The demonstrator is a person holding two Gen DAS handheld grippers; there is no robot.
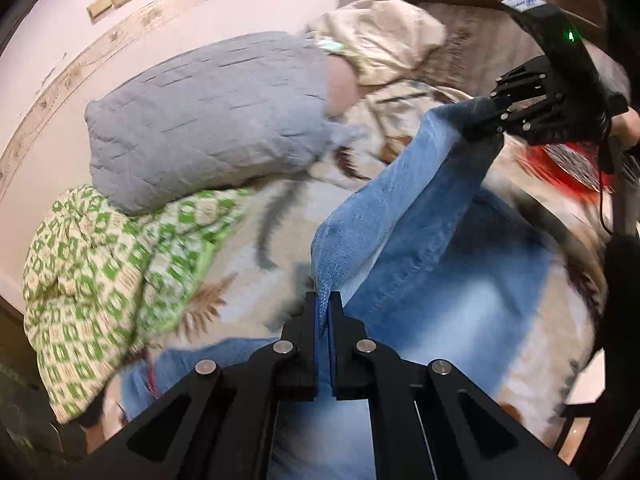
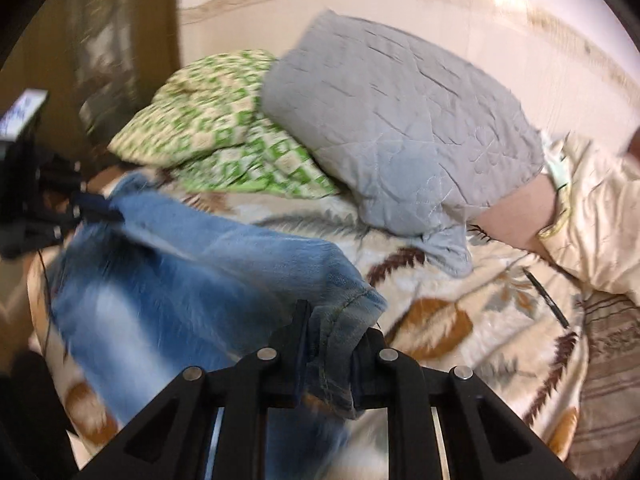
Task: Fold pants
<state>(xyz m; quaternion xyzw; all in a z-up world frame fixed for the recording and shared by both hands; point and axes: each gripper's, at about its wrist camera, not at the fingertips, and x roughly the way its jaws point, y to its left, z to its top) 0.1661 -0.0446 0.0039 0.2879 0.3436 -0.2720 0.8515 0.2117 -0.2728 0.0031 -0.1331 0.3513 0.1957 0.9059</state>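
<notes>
Blue jeans (image 1: pixel 448 264) lie on a leaf-patterned blanket (image 1: pixel 248 240) on a bed, one end lifted off it. My left gripper (image 1: pixel 325 304) is shut on a thin edge of the jeans at the bottom of the left wrist view. My right gripper (image 1: pixel 486 114) shows at the upper right there, shut on the far corner of the same lifted edge. In the right wrist view, the right gripper (image 2: pixel 336 328) pinches the bunched hem of the jeans (image 2: pixel 200 272). The left gripper (image 2: pixel 94 206) holds the other corner at the left edge. The denim hangs stretched between the two.
A grey quilted pillow (image 1: pixel 216 120) and a green checked pillow (image 1: pixel 104 280) rest against the pink wall behind the jeans. A cream pillow (image 1: pixel 384 36) lies further right. A red patterned item (image 1: pixel 568 164) sits by the right gripper. A dark pen-like object (image 2: pixel 548 300) lies on the blanket.
</notes>
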